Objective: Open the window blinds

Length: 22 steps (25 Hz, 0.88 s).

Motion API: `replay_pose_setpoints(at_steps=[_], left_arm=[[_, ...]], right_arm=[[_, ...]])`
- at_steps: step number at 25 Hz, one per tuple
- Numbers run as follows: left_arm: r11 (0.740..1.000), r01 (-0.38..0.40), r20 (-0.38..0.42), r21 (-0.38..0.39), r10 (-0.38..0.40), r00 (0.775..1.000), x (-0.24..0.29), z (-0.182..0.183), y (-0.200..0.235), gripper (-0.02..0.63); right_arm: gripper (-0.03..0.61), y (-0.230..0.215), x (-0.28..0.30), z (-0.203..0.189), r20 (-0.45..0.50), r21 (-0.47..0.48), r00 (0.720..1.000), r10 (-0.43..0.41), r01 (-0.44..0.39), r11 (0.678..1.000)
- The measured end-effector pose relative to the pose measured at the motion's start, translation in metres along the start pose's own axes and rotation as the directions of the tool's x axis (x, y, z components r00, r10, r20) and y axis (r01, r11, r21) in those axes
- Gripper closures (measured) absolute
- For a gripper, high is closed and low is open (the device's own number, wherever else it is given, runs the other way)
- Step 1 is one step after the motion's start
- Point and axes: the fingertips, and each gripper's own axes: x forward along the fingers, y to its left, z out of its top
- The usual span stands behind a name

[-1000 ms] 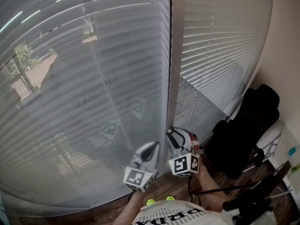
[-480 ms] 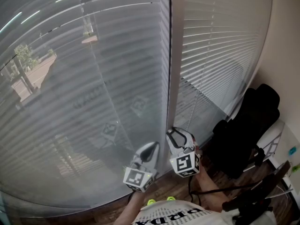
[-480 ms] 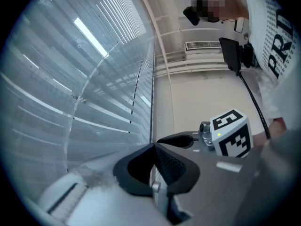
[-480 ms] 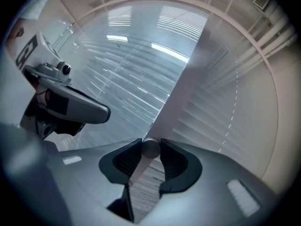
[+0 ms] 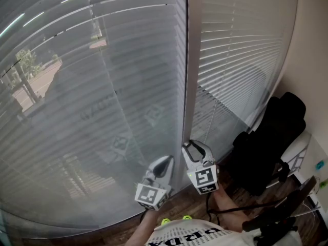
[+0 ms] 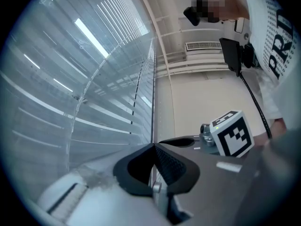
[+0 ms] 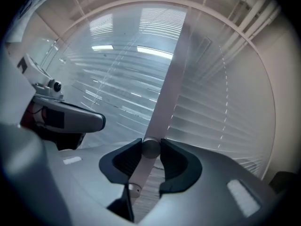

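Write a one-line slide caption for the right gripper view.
Right tongs clamp the pale tilt wand, with slatted window blinds filling the background.

Black chair (image 5: pixel 269 137) against beige wall (image 5: pixel 311 55); wooden floor (image 5: pixel 179 205) below

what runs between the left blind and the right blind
A pale upright window post stands between the left blind and the right blind. The head view shows it best; the right gripper view also.
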Motion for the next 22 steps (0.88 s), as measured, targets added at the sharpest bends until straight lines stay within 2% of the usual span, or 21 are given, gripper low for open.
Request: replay_pose_setpoints(at_steps=[5, 9, 12, 18, 20, 22], left_arm=[[1.0, 0.002, 0.013, -0.022, -0.001, 1.0, 0.001, 0.004, -0.002, 0.62], [1.0, -0.001, 0.001, 0.007, 0.001, 1.0, 0.002, 0.004, -0.001, 0.62], [1.0, 0.009, -0.002, 0.001, -0.009, 1.0, 0.003, 0.002, -0.003, 0.62], [0.999, 0.032, 0.008, -0.005, -0.032, 0.999, 0.005, 0.0, -0.006, 0.62], [0.999, 0.029, 0.031, -0.027, -0.028, 0.999, 0.005, 0.005, -0.008, 0.62], [0.999, 0.024, 0.047, -0.04, -0.022, 0.999, 0.005, 0.009, -0.008, 0.62]], right_arm=[[0.446, -0.003, 0.0, -0.002, 0.018, 0.148, 1.0, 0.006, -0.009, 0.989], [0.445, -0.007, 0.0, -0.004, 0.044, 0.299, 0.999, 0.006, -0.019, 0.954], [0.445, -0.008, 0.001, -0.004, 0.056, 0.359, 0.998, 0.003, -0.023, 0.933], [0.445, -0.009, 0.002, -0.005, 0.055, 0.352, 0.998, 0.003, -0.023, 0.936], [0.445, -0.008, 0.002, -0.005, 0.055, 0.308, 0.998, 0.024, -0.04, 0.951], [0.443, -0.008, -0.001, -0.003, 0.042, 0.204, 0.998, 0.054, -0.062, 0.977]])
